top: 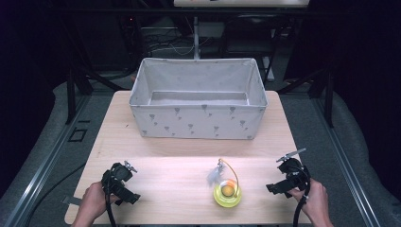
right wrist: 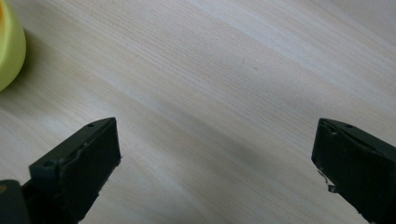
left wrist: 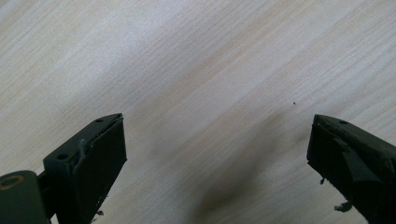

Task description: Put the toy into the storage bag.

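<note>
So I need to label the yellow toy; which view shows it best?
The high view: the whole yellow toy, with its wire loop and feather, sits on the table between both grippers. The right gripper view catches just a yellow edge; the left gripper view shows bare wood.

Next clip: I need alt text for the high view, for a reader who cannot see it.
A person's two hands each hold an open black gripper, left gripper and right gripper, low over a light wooden table. Between them sits a small yellow toy with a wire loop and feather. Behind stands an empty grey fabric storage bin.
</note>
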Motion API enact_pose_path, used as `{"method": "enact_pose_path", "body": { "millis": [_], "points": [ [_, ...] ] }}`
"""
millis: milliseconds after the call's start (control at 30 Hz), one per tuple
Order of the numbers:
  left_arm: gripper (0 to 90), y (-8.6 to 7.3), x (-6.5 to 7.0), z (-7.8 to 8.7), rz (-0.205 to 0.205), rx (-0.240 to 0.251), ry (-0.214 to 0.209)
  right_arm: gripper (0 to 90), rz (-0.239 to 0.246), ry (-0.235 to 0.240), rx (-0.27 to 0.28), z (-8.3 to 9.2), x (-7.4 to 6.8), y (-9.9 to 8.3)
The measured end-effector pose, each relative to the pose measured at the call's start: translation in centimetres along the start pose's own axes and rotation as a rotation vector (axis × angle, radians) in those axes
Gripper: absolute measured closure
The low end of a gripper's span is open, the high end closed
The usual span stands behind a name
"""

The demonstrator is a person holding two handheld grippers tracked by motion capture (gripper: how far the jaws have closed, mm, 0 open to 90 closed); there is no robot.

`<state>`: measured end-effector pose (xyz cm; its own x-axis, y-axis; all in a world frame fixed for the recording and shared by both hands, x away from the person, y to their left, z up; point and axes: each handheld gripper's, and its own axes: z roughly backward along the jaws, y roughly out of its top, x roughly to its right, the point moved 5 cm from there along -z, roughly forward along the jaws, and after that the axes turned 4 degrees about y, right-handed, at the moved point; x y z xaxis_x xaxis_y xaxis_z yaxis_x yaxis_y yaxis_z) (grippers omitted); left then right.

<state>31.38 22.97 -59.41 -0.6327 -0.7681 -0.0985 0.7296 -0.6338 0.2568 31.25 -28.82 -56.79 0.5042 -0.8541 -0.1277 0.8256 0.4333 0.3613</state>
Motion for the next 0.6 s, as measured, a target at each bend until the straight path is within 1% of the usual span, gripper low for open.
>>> {"method": "enact_pose_path", "body": {
  "millis": [67,167,200,333,367,400,433,467,533,600],
  "points": [
    [4.9,0.0,0.0,0.0,-0.002,0.002,-0.001,0.8,-0.002,0.005,0.003,0.0,-0.1,0.0],
    [5.0,0.0,0.1,0.0,-0.001,-0.001,-0.004,0.8,0.005,-0.005,-0.005,0.1,0.0,0.0],
    [5.0,0.0,0.1,0.0,-0.001,-0.001,-0.004,0.8,-0.001,0.002,0.003,0.0,-0.1,0.0],
    [5.0,0.0,0.1,0.0,-0.009,-0.004,0.000,0.8,0.007,0.006,0.001,0.1,-0.2,0.0],
    [5.0,0.1,0.1,0.0,-0.008,0.001,-0.001,0.8,0.012,-0.010,-0.004,0.2,-0.2,0.0],
    [5.1,0.1,0.1,0.0,-0.007,0.002,-0.002,0.8,0.018,0.002,-0.003,0.2,-0.4,0.1],
    [5.0,0.0,0.1,0.0,-0.008,-0.001,-0.002,0.8,0.027,-0.004,-0.010,0.3,-0.4,0.1],
    [5.0,0.0,0.2,0.0,-0.003,-0.003,-0.004,0.8,0.021,0.004,0.001,0.3,-0.6,0.2],
    [5.0,0.0,0.2,0.0,-0.011,-0.006,-0.002,0.7,0.044,-0.012,-0.012,0.4,-0.8,0.3],
    [5.0,0.1,0.2,0.0,-0.009,-0.002,-0.002,0.7,0.054,-0.008,-0.011,0.5,-1.2,0.4]
  ]
}}
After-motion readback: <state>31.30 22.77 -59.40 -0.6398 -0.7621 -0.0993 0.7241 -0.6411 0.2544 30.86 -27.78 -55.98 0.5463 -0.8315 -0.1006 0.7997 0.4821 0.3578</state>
